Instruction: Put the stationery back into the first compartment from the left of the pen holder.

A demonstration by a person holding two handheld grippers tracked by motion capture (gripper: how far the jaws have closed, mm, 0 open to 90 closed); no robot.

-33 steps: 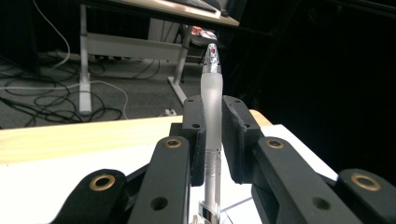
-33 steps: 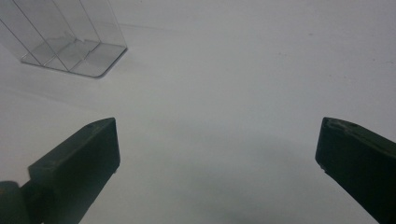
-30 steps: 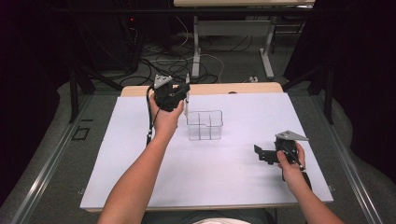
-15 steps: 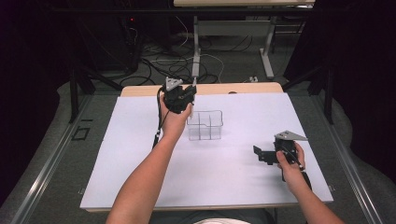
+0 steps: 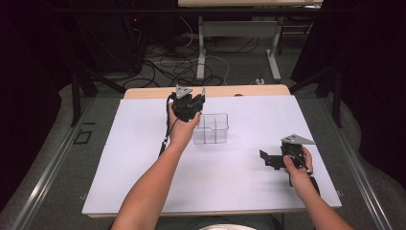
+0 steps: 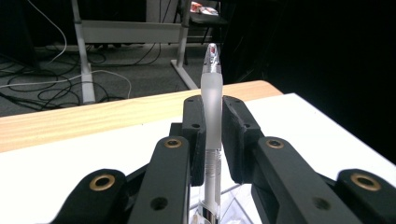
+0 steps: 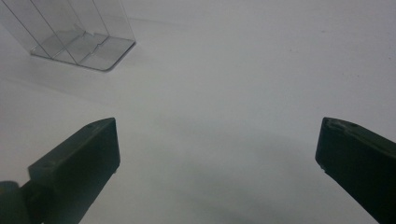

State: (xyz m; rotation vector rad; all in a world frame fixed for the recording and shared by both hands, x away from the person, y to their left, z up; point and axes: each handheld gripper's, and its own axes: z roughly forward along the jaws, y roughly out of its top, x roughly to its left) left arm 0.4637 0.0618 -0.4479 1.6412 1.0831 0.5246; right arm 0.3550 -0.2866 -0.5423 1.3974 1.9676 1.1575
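Observation:
My left gripper (image 5: pixel 198 99) is held above the left back corner of a clear plastic divided holder (image 5: pixel 211 128) near the middle of the white table top. It is shut on a translucent pen (image 6: pixel 211 121) that stands upright between the jaws, its tip pointing up. The holder's rim (image 6: pixel 233 192) shows just below the jaws. My right gripper (image 5: pixel 264 157) rests low over the table at the right, open with nothing between its fingers (image 7: pixel 74 163). The holder (image 7: pixel 79 37) lies ahead of it to the upper left.
A white sheet (image 5: pixel 143 158) covers the table, with a wooden strip (image 5: pixel 143 92) bare along the far edge. Beyond it are table legs (image 5: pixel 201 48) and loose cables (image 5: pixel 167 67) on the floor. Metal rails (image 5: pixel 48 163) run along both sides.
My left gripper has moved to the right with the pen, from left of the holder to over its back left corner. The right gripper has stayed in place.

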